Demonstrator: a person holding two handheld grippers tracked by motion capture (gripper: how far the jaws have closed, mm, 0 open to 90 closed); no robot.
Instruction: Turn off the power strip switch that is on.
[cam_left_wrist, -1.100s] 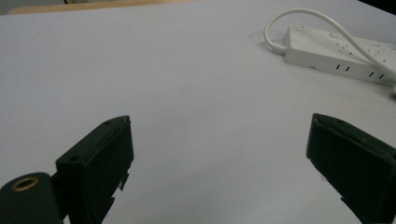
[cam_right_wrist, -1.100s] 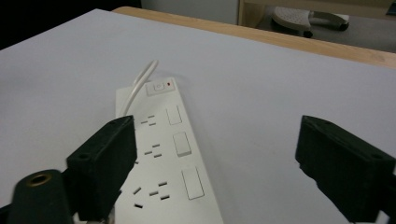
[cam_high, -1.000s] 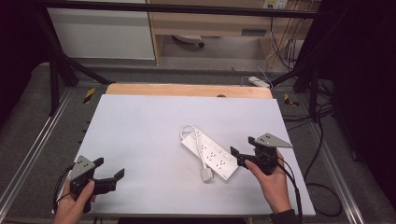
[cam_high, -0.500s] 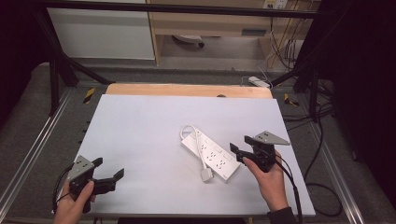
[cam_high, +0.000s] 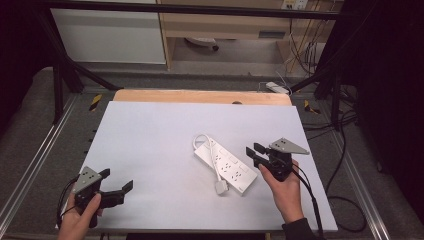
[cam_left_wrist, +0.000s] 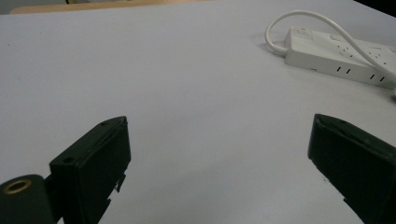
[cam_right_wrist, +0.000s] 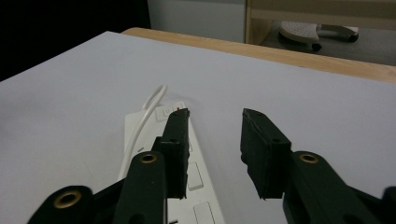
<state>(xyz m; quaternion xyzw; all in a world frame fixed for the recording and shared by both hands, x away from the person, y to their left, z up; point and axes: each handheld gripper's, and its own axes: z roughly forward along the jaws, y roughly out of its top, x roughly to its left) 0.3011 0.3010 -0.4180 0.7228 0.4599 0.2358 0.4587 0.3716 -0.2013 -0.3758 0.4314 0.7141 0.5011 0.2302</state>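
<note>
High view: a white rectangular power strip (cam_high: 226, 165) lies diagonally on the pale grey table surface (cam_high: 160, 135), right of centre, with its white cord (cam_high: 207, 145) looped at the far end and running along the body to a plug (cam_high: 220, 187) resting at the near side. The socket detail is too small to make out. The right gripper (cam_high: 256, 152), held in the person's right hand (cam_high: 285, 192), sits just beside the strip's right edge, jaws parted with nothing between them; contact with the strip cannot be confirmed from this angle. The left gripper (cam_high: 117, 181), in the left hand (cam_high: 80, 220), rests near the table's front left corner, well apart from the strip, jaws spread wide and empty.

Left gripper view: both black jaws are cut off by the bottom edge, and the strip's far end runs out of frame at the right.

Right gripper view: the left-hand jaw overlaps the strip's top face and hides part of it, and the strip's near end is cut off below.
</note>
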